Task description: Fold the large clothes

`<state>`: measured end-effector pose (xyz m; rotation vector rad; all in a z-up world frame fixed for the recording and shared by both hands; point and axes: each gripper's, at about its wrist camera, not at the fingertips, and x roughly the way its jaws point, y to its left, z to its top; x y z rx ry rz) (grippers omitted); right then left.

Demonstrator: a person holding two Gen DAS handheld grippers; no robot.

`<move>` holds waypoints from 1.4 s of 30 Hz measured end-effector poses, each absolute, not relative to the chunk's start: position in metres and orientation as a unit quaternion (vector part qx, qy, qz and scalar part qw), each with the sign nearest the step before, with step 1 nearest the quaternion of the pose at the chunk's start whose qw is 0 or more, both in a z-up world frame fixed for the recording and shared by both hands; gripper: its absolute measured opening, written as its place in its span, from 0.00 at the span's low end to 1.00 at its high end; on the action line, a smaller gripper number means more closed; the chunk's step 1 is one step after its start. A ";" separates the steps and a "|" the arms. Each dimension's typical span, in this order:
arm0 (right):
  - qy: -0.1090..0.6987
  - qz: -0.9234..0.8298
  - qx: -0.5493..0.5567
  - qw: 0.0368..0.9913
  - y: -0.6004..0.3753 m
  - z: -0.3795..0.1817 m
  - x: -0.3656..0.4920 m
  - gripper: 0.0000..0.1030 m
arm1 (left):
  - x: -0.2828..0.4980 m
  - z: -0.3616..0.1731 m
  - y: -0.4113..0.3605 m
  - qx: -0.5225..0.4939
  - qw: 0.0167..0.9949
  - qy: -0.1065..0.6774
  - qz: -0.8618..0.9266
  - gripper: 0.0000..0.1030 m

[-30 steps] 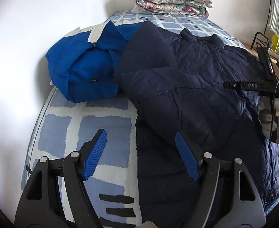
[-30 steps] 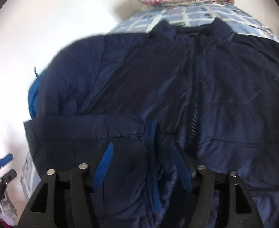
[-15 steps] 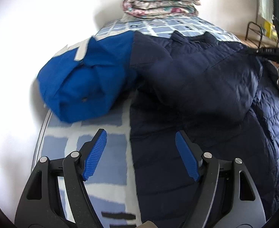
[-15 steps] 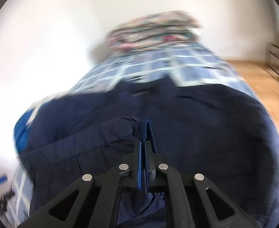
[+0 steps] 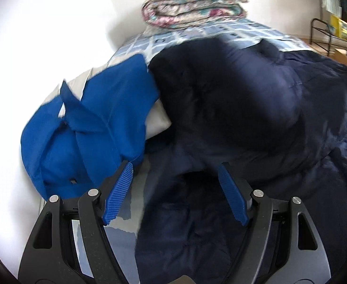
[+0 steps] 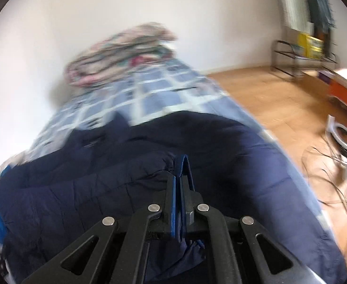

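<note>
A dark navy padded jacket [image 5: 232, 108] lies spread on the blue checked bed [image 5: 220, 30]. My left gripper [image 5: 174, 165] hovers open above the jacket's left edge, with nothing between its blue pads [image 5: 119, 194]. In the right wrist view my right gripper [image 6: 179, 177] is shut on a blue-lined edge of the jacket's folded sleeve [image 6: 102, 177], and the fabric hangs down between the pads. The jacket [image 6: 220, 146] fills the bed ahead of it. The view is blurred by motion.
A folded bright blue garment [image 5: 97, 127] rests on a white pillow [image 5: 156, 120] left of the jacket, against the white wall. A folded floral quilt [image 5: 192, 4] sits at the bed's far end. On the wooden floor to the right are a metal rack [image 6: 301, 59] and cables [image 6: 334, 165].
My right gripper shut on the sleeve's edge, lifted it and swung right across the jacket. My left gripper stayed open and moved forward toward the jacket's left edge and the blue garment.
</note>
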<state>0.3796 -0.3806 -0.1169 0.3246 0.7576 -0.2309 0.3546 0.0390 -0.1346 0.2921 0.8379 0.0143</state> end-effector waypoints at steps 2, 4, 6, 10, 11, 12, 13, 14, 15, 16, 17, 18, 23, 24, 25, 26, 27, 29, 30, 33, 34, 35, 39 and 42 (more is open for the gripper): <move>0.408 -0.081 0.163 0.894 -0.384 -0.126 0.388 0.02 | 0.357 -0.144 0.052 0.128 0.899 0.418 0.017 0.75; 0.425 -0.098 0.118 0.892 -0.374 -0.129 0.389 0.13 | 0.354 -0.149 0.063 0.114 0.899 0.424 0.018 0.75; 0.408 -0.121 0.069 0.902 -0.361 -0.121 0.388 0.49 | 0.349 -0.151 0.072 0.114 0.899 0.421 0.020 0.75; 0.363 -0.034 0.023 0.931 -0.320 -0.087 0.382 0.56 | 0.341 -0.150 0.088 0.114 0.900 0.418 0.041 0.75; 0.360 -0.011 0.021 0.933 -0.309 -0.082 0.383 0.57 | 0.341 -0.149 0.091 0.109 0.901 0.417 0.046 0.75; 0.358 0.002 0.023 0.933 -0.302 -0.078 0.380 0.56 | 0.339 -0.144 0.097 0.096 0.904 0.415 0.046 0.75; 0.359 0.012 0.028 0.933 -0.297 -0.076 0.378 0.56 | 0.336 -0.138 0.098 0.087 0.907 0.411 0.042 0.75; 0.361 0.029 0.038 0.931 -0.292 -0.076 0.377 0.56 | 0.332 -0.132 0.097 0.081 0.910 0.404 0.038 0.75; 0.368 0.043 0.044 0.928 -0.288 -0.078 0.375 0.55 | 0.330 -0.127 0.095 0.079 0.914 0.396 0.031 0.75; 0.373 0.047 0.045 0.925 -0.284 -0.082 0.378 0.53 | 0.327 -0.121 0.089 0.083 0.918 0.387 0.024 0.75; 0.378 0.046 0.043 0.924 -0.282 -0.086 0.377 0.52 | 0.325 -0.117 0.082 0.088 0.920 0.381 0.016 0.75; 0.381 0.044 0.041 0.922 -0.281 -0.088 0.379 0.52 | 0.323 -0.113 0.073 0.090 0.922 0.376 0.006 0.75; 0.399 0.050 0.085 0.912 -0.308 -0.094 0.367 0.50 | 0.331 -0.108 0.030 0.089 0.922 0.375 -0.040 0.75; 0.401 0.045 0.093 0.910 -0.317 -0.095 0.366 0.50 | 0.337 -0.110 0.017 0.093 0.920 0.377 -0.047 0.75; 0.404 0.038 0.102 0.908 -0.327 -0.097 0.363 0.50 | 0.341 -0.112 0.006 0.097 0.920 0.376 -0.048 0.75; 0.409 0.035 0.112 0.905 -0.335 -0.101 0.362 0.50 | 0.347 -0.116 -0.006 0.098 0.920 0.376 -0.052 0.75; 0.413 0.034 0.117 0.903 -0.341 -0.103 0.361 0.50 | 0.354 -0.119 -0.015 0.102 0.919 0.376 -0.057 0.75; 0.422 0.025 0.126 0.897 -0.354 -0.111 0.354 0.50 | 0.369 -0.131 -0.034 0.145 0.917 0.371 -0.031 0.75; 0.425 0.024 0.127 0.896 -0.357 -0.113 0.353 0.50 | 0.380 -0.138 -0.040 0.166 0.914 0.371 -0.010 0.75; 0.436 0.019 0.127 0.891 -0.365 -0.125 0.351 0.50 | 0.413 -0.165 -0.045 0.231 0.892 0.379 0.090 0.62; 0.440 0.019 0.127 0.889 -0.366 -0.129 0.352 0.50 | 0.422 -0.171 -0.039 0.241 0.885 0.379 0.124 0.62; 0.443 0.022 0.124 0.888 -0.366 -0.133 0.354 0.50 | 0.429 -0.173 -0.029 0.239 0.881 0.379 0.149 0.62; 0.454 0.021 0.096 0.886 -0.360 -0.149 0.368 0.50 | 0.439 -0.171 0.002 0.223 0.885 0.369 0.173 0.50; 0.477 0.007 0.081 0.875 -0.357 -0.170 0.387 0.50 | 0.439 -0.178 -0.005 0.243 0.879 0.371 0.176 0.50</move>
